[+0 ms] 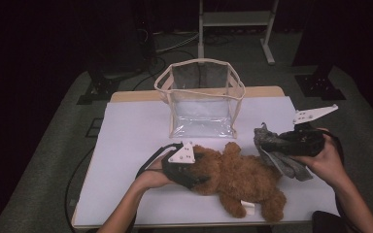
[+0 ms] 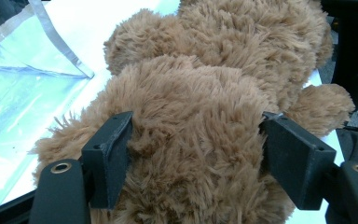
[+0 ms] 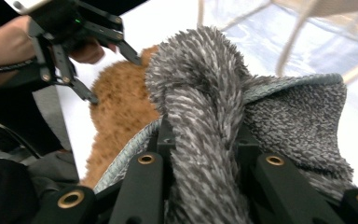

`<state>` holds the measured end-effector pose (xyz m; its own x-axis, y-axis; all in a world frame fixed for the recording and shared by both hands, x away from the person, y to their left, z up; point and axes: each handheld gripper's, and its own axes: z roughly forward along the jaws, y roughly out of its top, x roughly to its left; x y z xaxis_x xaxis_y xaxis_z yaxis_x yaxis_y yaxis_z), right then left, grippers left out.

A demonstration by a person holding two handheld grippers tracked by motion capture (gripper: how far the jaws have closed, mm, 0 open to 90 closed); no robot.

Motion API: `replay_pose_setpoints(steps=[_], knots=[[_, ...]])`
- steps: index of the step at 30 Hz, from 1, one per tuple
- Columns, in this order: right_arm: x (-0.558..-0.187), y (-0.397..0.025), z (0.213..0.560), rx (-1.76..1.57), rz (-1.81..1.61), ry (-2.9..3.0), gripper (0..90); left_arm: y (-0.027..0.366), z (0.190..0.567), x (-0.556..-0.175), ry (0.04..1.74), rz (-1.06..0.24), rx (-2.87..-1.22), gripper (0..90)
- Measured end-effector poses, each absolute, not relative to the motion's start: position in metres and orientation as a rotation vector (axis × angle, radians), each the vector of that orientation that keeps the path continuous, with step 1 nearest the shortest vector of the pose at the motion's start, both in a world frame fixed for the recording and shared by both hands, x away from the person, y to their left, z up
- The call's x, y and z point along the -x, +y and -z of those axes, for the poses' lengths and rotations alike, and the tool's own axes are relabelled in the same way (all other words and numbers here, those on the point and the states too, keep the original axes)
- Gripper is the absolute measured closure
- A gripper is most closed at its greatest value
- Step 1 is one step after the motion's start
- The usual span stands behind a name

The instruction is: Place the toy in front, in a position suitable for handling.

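A brown plush teddy bear [image 1: 243,179] lies on the white table cover, head toward the left. My left gripper [image 1: 194,170] has its jaws set wide on both sides of the bear's head [image 2: 200,116], pressing into the fur. In the right gripper view the left gripper [image 3: 115,79] shows at the bear [image 3: 116,107]. My right gripper [image 1: 272,141] is shut on a bunched grey fuzzy cloth [image 1: 284,162], held just right of the bear. The cloth [image 3: 298,116] rises between the jaws and drapes over them.
A clear plastic bag with cream trim [image 1: 201,97] stands open at the back middle of the table [image 1: 131,145]. Its wall [image 2: 23,93] lies just left of the bear's head. Dark floor and metal stand legs [image 1: 267,43] lie beyond the table.
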<state>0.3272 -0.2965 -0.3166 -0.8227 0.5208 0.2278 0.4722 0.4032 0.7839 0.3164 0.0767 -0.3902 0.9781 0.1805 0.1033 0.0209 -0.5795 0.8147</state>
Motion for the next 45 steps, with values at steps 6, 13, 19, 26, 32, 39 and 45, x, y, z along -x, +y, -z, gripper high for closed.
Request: replay_pose_setpoints(steps=[6, 13, 19, 26, 32, 39, 45], knots=[[-0.327, -0.273, 0.344, -0.903, -1.380, 2.706, 70.8, 0.078, 0.390, -0.314, 0.131, -0.214, -2.190, 27.9], [-0.328, -0.226, 0.371, -0.810, -1.357, 2.796, 70.9, 0.076, 0.379, -0.320, 0.107, -0.210, -2.186, 24.4], [-0.325, -0.234, 0.352, -0.781, -1.388, 2.745, 70.6, 0.070, 0.389, -0.320, 0.131, -0.201, -2.206, 30.6], [-0.316, -0.240, 0.342, -0.757, -1.393, 2.742, 70.3, 0.071, 0.385, -0.320, 0.122, -0.191, -2.201, 28.3], [-0.315, -0.221, 0.375, -0.782, -1.407, 2.804, 71.0, 0.068, 0.383, -0.322, 0.101, -0.198, -2.210, 23.6], [-0.318, -0.235, 0.352, -0.760, -1.332, 2.764, 71.0, 0.065, 0.384, -0.323, 0.146, -0.249, -2.257, 32.4], [-0.310, -0.269, 0.332, -0.816, -1.276, 2.714, 70.9, 0.063, 0.383, -0.327, 0.178, -0.271, -2.264, 32.5]])
